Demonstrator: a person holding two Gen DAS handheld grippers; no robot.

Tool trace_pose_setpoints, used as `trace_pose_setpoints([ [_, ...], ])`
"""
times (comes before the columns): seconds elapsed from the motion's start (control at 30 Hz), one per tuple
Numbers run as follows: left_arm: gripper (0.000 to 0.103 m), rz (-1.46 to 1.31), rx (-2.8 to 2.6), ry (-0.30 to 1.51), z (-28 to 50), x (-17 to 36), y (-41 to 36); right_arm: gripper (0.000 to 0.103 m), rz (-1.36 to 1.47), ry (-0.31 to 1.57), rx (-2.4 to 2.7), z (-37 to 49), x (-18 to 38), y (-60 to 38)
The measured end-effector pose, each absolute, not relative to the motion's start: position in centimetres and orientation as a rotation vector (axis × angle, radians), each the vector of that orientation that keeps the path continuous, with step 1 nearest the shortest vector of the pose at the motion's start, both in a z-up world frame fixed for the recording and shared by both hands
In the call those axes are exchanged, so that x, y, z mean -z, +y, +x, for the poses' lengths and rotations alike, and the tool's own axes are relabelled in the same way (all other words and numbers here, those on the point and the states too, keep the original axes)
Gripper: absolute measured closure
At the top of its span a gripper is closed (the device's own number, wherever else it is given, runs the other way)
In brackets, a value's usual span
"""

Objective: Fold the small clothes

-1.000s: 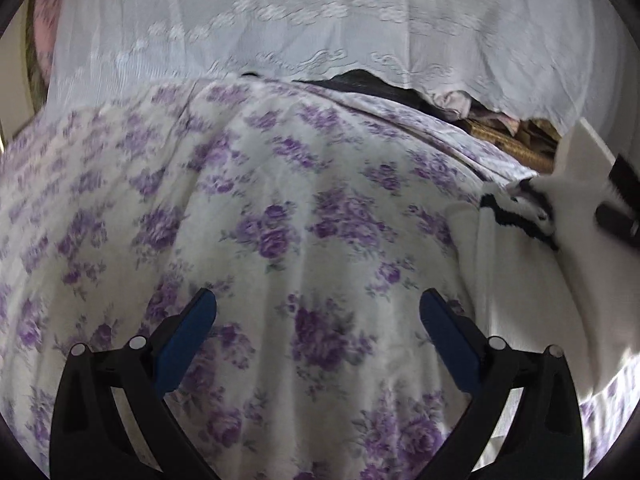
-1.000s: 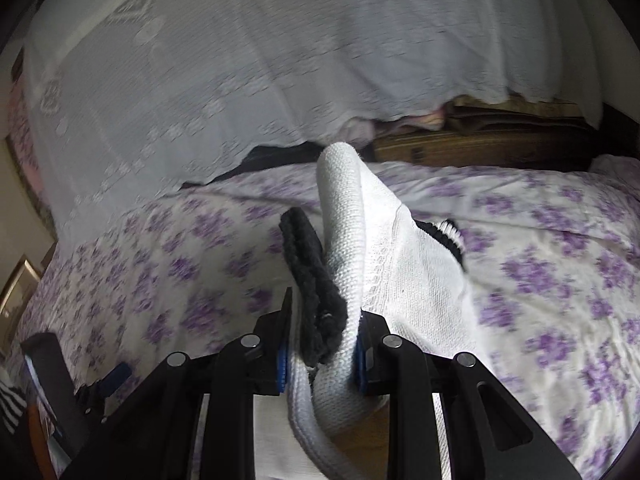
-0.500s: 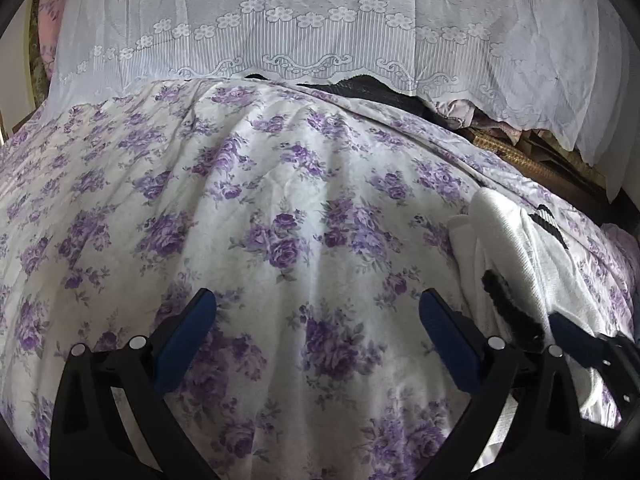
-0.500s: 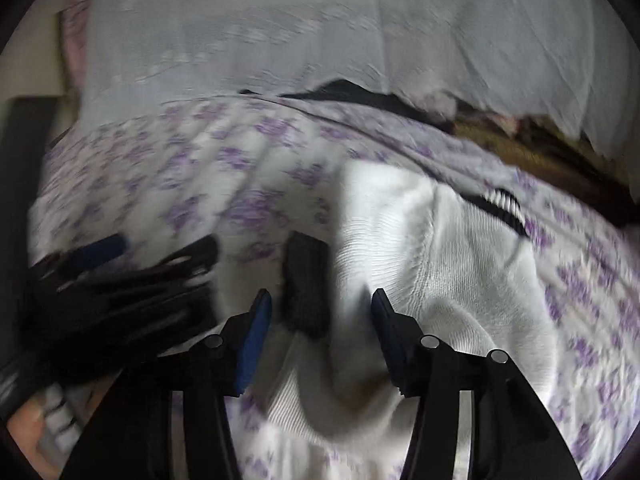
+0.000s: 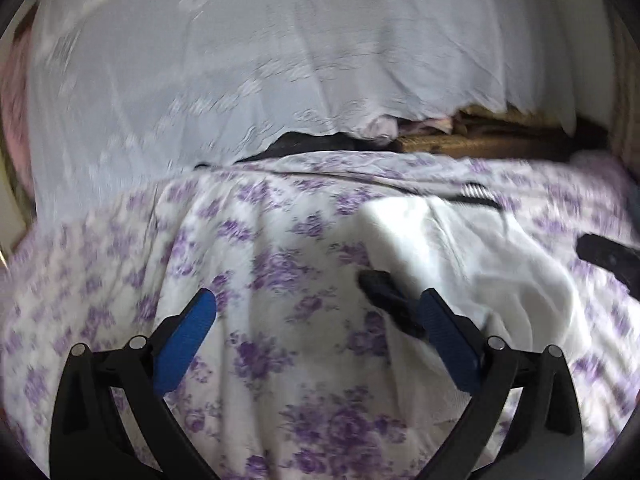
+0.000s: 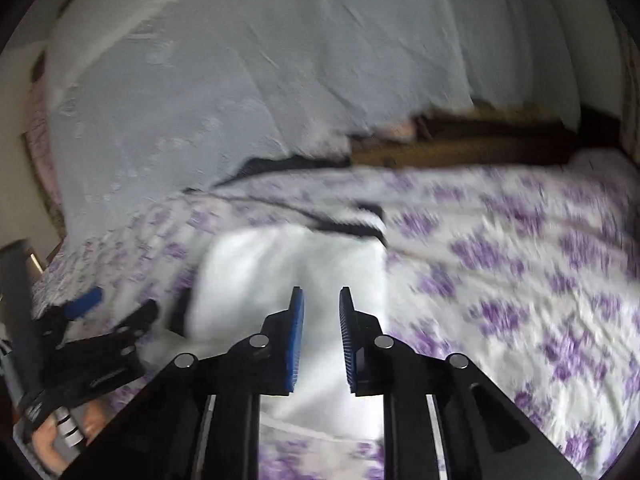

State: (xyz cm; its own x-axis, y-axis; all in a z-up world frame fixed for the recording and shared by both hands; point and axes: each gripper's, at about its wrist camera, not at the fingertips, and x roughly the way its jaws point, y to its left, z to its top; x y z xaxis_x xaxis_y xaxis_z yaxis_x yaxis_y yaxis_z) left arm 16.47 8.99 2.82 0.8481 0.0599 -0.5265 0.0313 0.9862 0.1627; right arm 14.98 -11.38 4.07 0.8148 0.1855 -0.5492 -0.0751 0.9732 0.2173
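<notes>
Garment (image 6: 288, 264) no longer between closing jaws (now flat).

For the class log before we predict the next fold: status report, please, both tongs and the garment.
Right tongs closing, nothing between the pads. Left tongs wide open, empty. White knit garment lies loose on the floral bedspread. Nothing in the way.

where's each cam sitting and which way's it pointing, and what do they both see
Left wrist: sits on the left tool, looking forward and down over the floral bedsheet; its own two wide-open blue-padded fingers show.
Right wrist: sits on the right tool, looking down at the white garment; its jaws are closing with nothing gripped, and the left tool shows at the left edge.
Shared: the white garment, the bedsheet and the lace curtain behind.
</notes>
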Motion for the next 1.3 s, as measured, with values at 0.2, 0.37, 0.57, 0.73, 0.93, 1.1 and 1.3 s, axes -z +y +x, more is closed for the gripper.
trace_pose_setpoints([
  [0.2, 0.004, 0.319, -0.098, 0.744, 19.0, 2.0, 7.7, 0.076, -0.048, 0.675, -0.197, 14.6, -0.6, -7.1],
  [0.37, 0.004, 0.15, -0.059, 0.681, 17.8, -1.0, 10.1, 0.07, 0.001, 0.631, -0.28, 14.5, -3.5, -8.8],
  [0.57, 0.004, 0.04, 0.029, 0.578, 18.9, -5.6, 8.4, 0.07, 0.098, 0.637, -0.246, 20.6, -5.7, -10.8],
  [0.73, 0.004, 0.145, -0.058, 0.785, 25.7, 0.7, 5.8, 0.068, 0.134, 0.814, -0.271, 26.9, -0.4, -10.0],
  [0.93, 0.004, 0.019, 0.023, 0.755, 25.4, 1.4, 7.9, 0.07, 0.147, 0.699, -0.292, 25.0, -1.0, -10.7],
  [1.1, 0.004, -0.01, 0.075, 0.681, 20.6, -0.9, 8.8, 0.068, 0.171, 0.611, -0.271, 20.4, -3.0, -13.1],
  [1.3, 0.004, 0.105, 0.05, 0.719, 18.9, 1.5, 7.9, 0.05, 0.245, 0.748, -0.284, 18.3, 1.2, -15.0],
])
